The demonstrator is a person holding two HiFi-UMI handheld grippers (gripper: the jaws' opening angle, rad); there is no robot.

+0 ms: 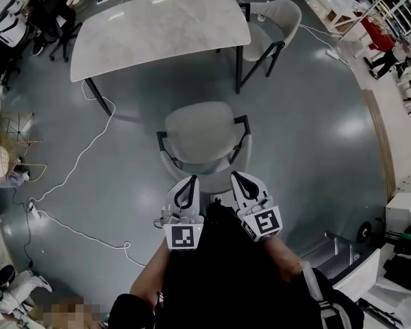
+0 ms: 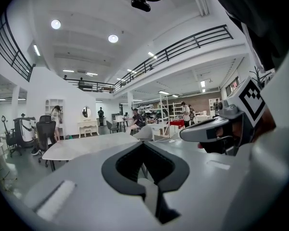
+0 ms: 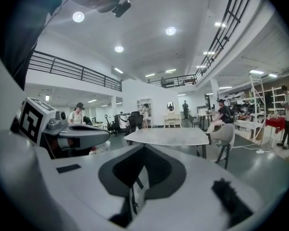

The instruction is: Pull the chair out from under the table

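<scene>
In the head view a beige chair with black legs stands on the grey floor, out from under the marble table, its backrest towards me. My left gripper and right gripper hover side by side at the backrest's top rim. Whether they touch it I cannot tell. Both are shut with nothing between the jaws. In the left gripper view the left gripper is shut, with the table beyond it. In the right gripper view the right gripper is shut too, facing the table.
A second beige chair stands at the table's right end. A white cable snakes over the floor at the left. Office chairs and people are at the far left, wicker pieces at the left edge, and shelving at the right.
</scene>
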